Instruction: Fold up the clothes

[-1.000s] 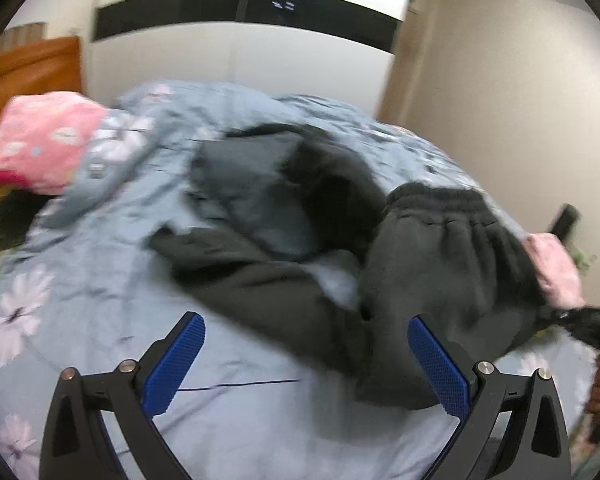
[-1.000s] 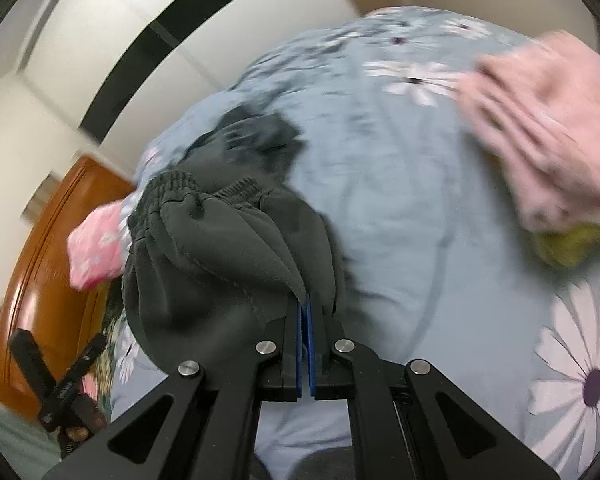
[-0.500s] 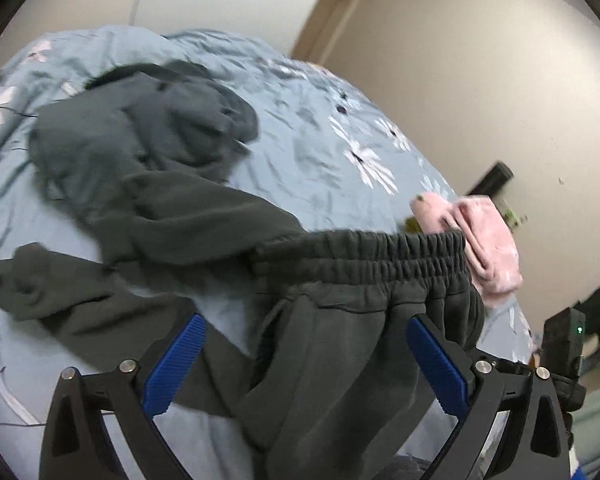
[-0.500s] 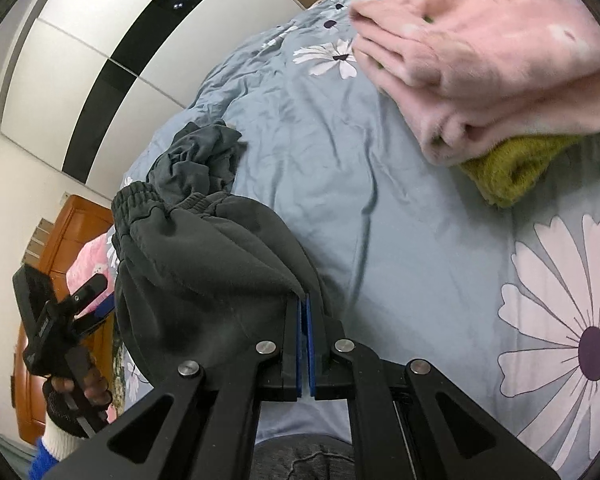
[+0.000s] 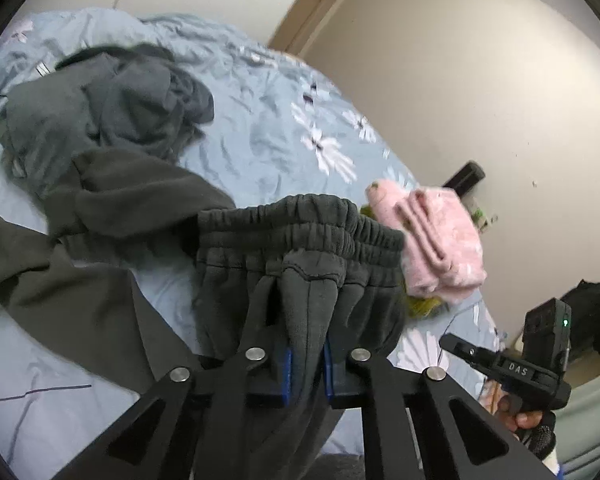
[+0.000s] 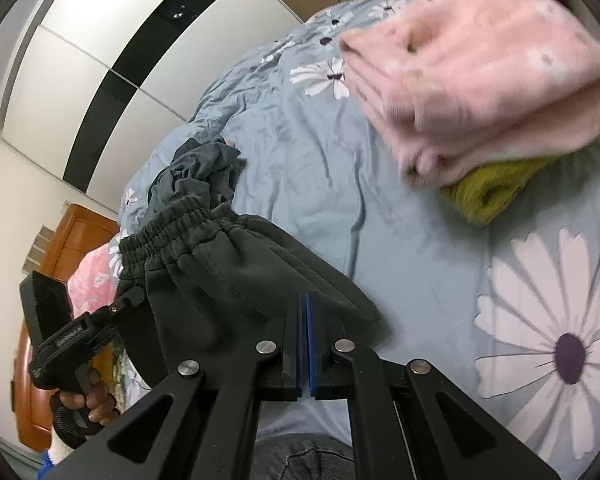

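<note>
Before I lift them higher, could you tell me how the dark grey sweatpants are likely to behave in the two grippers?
The dark grey sweatpants will probably sag between the left gripper and right gripper, since the cloth bunches at both. The thick fleece looks fairly heavy, so the legs trailing on the bed may drag.

L gripper [image 5: 305, 354] now clamped on pants [image 5: 300, 248]

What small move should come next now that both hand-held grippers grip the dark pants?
Probably draw the two apart to stretch the waistband flat. The left hand-held gripper and right hand-held gripper are each shut on the dark pants, whose waistband hangs bunched above the bed.
</note>
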### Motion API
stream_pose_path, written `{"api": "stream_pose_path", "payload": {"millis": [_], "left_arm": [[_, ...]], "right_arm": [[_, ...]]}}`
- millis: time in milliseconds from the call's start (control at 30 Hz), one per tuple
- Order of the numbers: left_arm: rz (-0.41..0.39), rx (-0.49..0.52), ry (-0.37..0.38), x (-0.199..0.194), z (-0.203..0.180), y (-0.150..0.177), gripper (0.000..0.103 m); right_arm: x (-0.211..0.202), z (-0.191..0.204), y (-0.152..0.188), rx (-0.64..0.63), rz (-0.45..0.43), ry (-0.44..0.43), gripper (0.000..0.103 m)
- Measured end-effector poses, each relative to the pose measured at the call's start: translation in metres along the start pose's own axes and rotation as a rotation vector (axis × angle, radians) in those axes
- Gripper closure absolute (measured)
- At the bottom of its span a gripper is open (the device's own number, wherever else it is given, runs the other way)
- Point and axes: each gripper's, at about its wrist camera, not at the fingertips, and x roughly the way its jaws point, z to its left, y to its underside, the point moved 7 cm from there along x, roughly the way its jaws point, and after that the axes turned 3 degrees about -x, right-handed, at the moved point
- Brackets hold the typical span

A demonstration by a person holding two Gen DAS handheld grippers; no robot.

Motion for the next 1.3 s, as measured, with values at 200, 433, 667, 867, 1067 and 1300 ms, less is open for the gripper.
{"api": "stream_pose_path", "payload": {"millis": [200, 433, 667, 867, 1067, 1300], "left_arm": [[-0.161, -0.076, 0.002, -0.069, 0.024, -0.015, 0.095], [-0.408, -0.206, -0.157, -0.205, 0.127, 0.011, 0.094], [-0.543, -0.474, -0.404, -0.319, 0.268, 0.099, 0.094], [-0.508, -0.655, -0.53, -0.341, 0.344, 0.202, 0.094], [-0.435, -0.784, -0.565, -0.325, 0.378, 0.272, 0.094], [-0.396, -0.823, -0.491, -0.311, 0.384, 0.285, 0.091]], "right_arm": [[-0.013, 0.005, 0.005, -0.013, -0.003, 0.021, 0.101], [0.006, 0.035, 0.021, -0.07, 0.052, 0.02, 0.101], [0.046, 0.079, 0.052, -0.163, 0.147, 0.006, 0.101], [0.082, 0.116, 0.077, -0.251, 0.237, 0.003, 0.101], [0.12, 0.152, 0.1, -0.354, 0.329, 0.019, 0.101], [0.161, 0.187, 0.112, -0.436, 0.393, 0.041, 0.101]]}}
